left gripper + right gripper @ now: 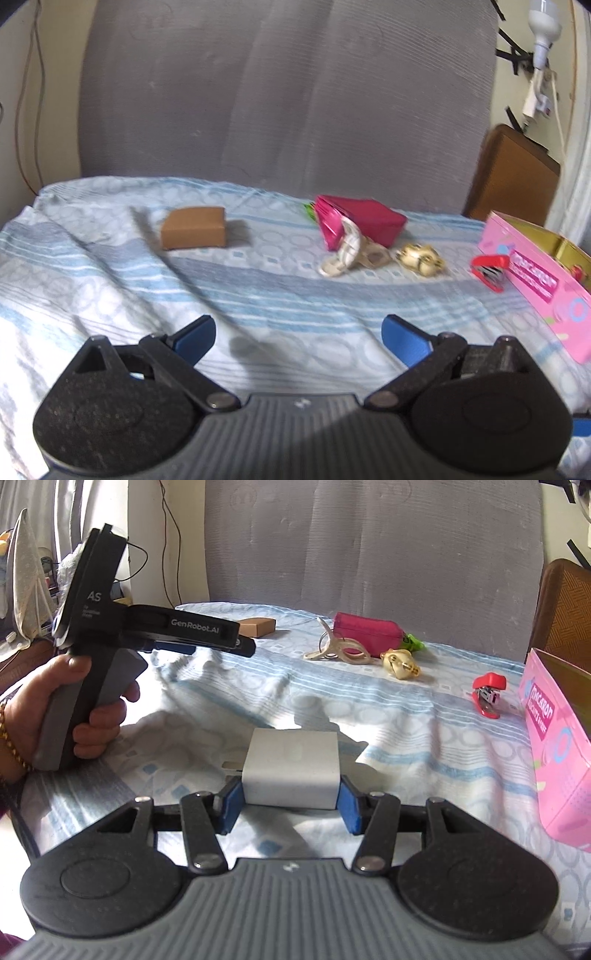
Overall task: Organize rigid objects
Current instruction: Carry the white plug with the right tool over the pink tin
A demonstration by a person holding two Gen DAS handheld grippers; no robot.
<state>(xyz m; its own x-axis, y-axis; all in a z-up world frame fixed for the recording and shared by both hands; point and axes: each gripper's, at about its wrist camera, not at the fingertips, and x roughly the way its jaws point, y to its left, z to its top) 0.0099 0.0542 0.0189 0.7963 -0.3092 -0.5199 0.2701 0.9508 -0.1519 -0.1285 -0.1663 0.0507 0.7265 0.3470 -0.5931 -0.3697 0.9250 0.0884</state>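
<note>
My right gripper is shut on a white charger block and holds it just above the bed sheet. My left gripper is open and empty over the sheet; it also shows in the right wrist view, held in a hand at the left. On the bed lie a brown box, a magenta pouch, a clear clothes peg, a cream shell-like piece and a red stapler. An open pink box stands at the right.
A grey upholstered headboard stands behind the bed. A brown wooden chair is at the far right. The sheet is wrinkled at the left. An ironing board stands at the far left.
</note>
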